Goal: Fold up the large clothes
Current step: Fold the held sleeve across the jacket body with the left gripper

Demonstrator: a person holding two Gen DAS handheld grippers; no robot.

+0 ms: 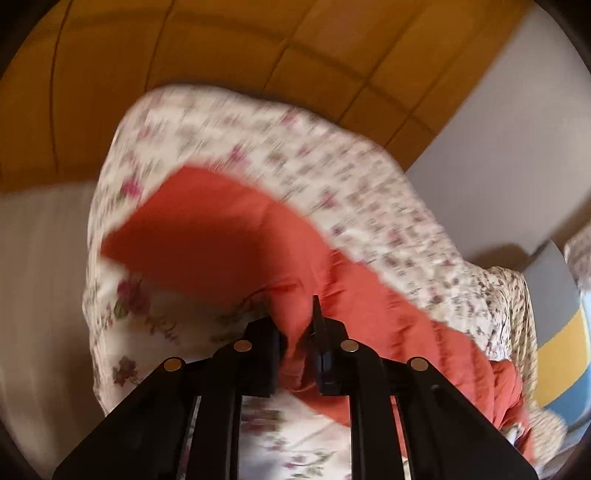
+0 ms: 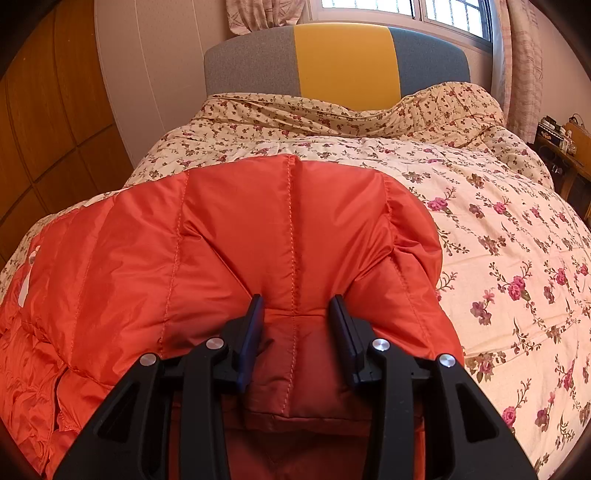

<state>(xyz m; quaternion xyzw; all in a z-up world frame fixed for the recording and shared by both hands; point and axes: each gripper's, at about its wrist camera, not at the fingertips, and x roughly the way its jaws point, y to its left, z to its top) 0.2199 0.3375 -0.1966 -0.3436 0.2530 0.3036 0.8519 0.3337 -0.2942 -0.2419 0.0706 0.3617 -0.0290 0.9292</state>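
An orange quilted down jacket [image 2: 207,243] lies on a bed covered by a floral quilt [image 2: 498,258]. My right gripper [image 2: 297,306] has its jaws set around a thick padded fold at the jacket's near edge, pressing its sides. In the blurred left wrist view, my left gripper [image 1: 295,314] is shut on a fold of the orange jacket [image 1: 229,247], with the floral quilt [image 1: 295,155] behind and below it. The rest of the jacket on the left is partly out of frame.
A grey and yellow headboard [image 2: 343,59] stands at the far end of the bed under a window [image 2: 406,7]. Wooden wardrobe panels [image 2: 44,122] line the left side. A cluttered side table [image 2: 561,144] stands at the right. Curtains [image 2: 521,62] hang by the window.
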